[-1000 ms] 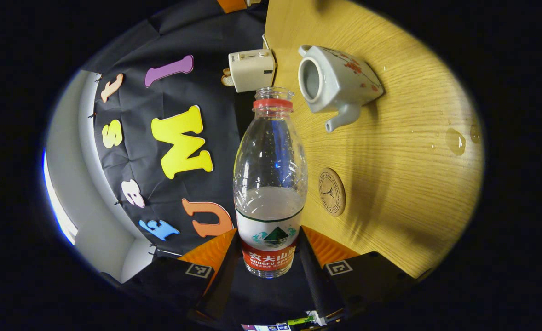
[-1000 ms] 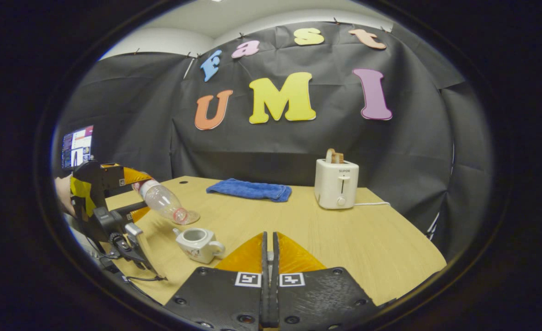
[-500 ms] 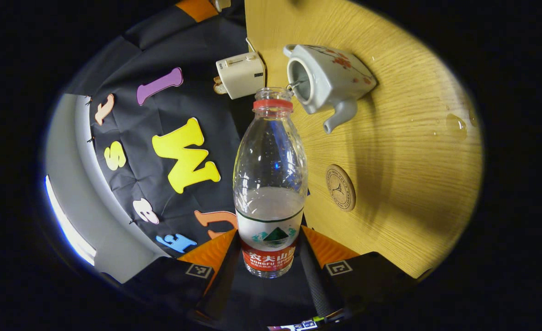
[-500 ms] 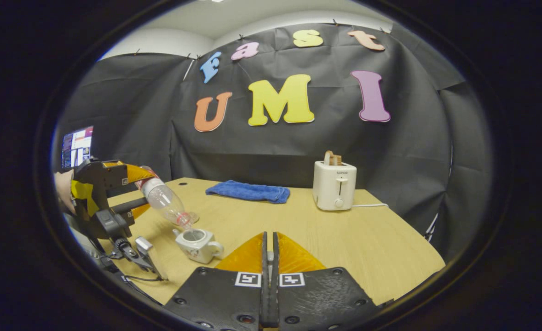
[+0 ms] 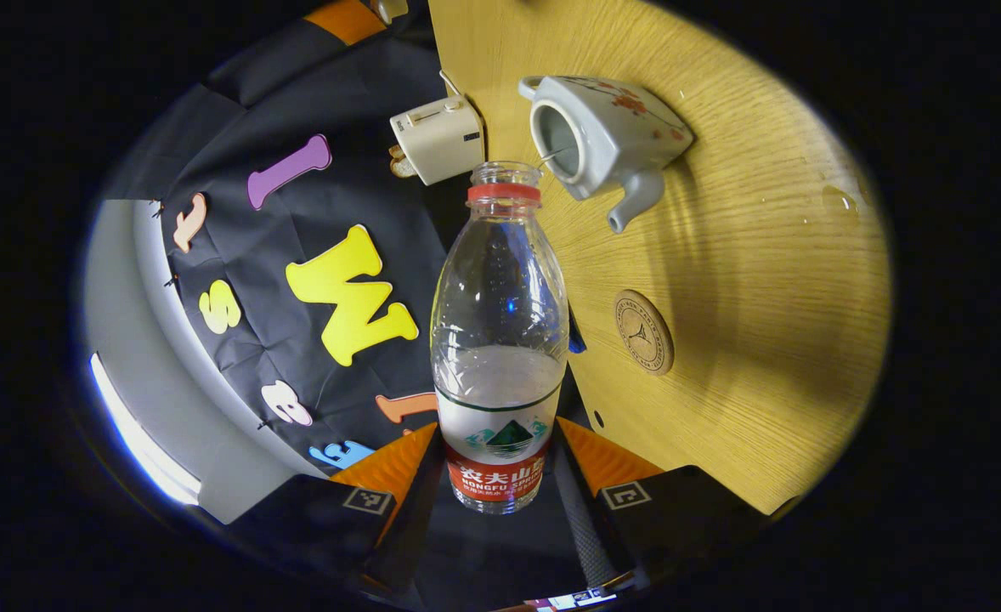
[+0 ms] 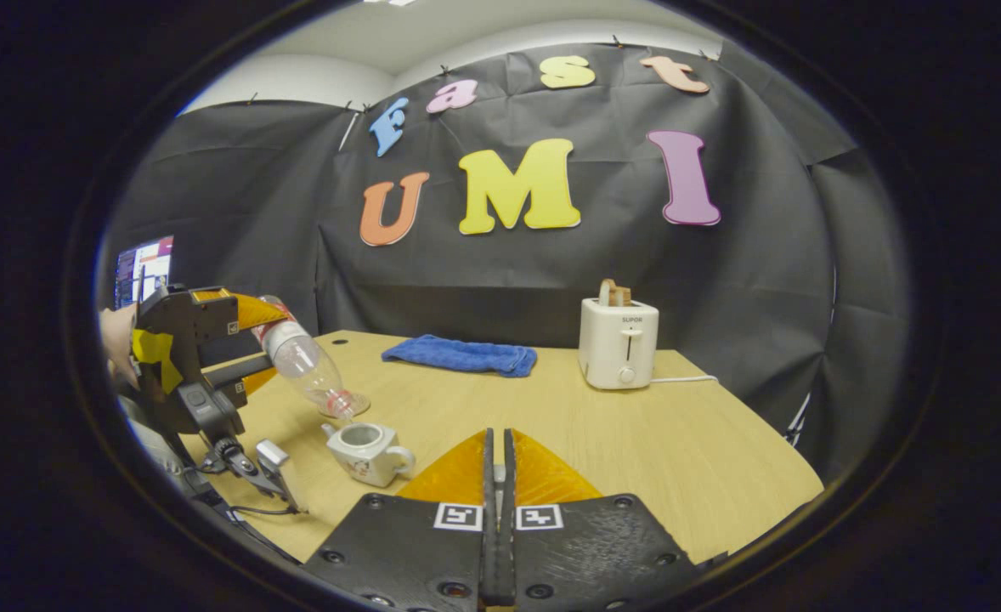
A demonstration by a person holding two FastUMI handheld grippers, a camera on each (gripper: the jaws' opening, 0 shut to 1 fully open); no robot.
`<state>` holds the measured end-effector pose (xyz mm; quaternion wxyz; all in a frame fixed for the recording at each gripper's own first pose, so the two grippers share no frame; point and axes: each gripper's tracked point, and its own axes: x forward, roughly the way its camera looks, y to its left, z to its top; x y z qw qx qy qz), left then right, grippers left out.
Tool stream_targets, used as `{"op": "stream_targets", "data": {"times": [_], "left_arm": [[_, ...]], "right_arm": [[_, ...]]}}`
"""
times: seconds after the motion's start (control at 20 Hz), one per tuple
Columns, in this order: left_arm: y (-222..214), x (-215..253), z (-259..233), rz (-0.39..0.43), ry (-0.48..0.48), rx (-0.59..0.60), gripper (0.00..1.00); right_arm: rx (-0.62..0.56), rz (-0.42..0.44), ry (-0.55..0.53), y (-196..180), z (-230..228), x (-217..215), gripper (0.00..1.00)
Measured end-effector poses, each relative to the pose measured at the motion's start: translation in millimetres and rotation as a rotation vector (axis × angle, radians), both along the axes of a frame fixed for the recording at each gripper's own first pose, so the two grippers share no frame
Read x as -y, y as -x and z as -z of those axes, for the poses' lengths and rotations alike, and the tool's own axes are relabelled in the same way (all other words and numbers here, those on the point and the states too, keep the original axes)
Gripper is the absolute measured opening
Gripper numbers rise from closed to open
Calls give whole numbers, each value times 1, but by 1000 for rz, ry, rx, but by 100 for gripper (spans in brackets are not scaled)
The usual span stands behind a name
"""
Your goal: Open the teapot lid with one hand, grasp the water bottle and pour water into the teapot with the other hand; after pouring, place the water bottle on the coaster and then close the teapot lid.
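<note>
My left gripper [image 5: 497,435] is shut on the lower body of a clear water bottle [image 5: 500,289] with no cap, partly full. The bottle is tipped mouth-down over the pale lidless teapot [image 5: 602,140], and a thin thread of water runs from its mouth into the opening. A round cork coaster [image 5: 643,331] lies on the table beside the teapot. In the right gripper view the tilted bottle [image 6: 301,361] hangs above the teapot [image 6: 366,450] at the left, held by a hand. My right gripper [image 6: 498,476] is shut above the table; what it pinches is hidden.
A white toaster [image 6: 619,340] and a folded blue towel [image 6: 460,353] sit at the back of the wooden table [image 6: 636,442]. A lit screen [image 6: 144,268] stands at the far left. Water drops [image 5: 836,200] lie on the table past the teapot.
The bottle has tipped steeper, and its mouth has come over the teapot's opening. Water has started to run in. The right gripper has stayed put.
</note>
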<state>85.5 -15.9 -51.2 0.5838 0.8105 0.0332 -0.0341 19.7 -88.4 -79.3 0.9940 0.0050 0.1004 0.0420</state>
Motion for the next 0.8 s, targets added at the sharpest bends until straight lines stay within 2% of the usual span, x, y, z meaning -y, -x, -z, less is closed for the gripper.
{"op": "stream_targets", "data": {"times": [0.8], "left_arm": [[-2,6,-14,11,-104,16,74]], "right_arm": [[8,-7,-18,3,-1,2,0]]}}
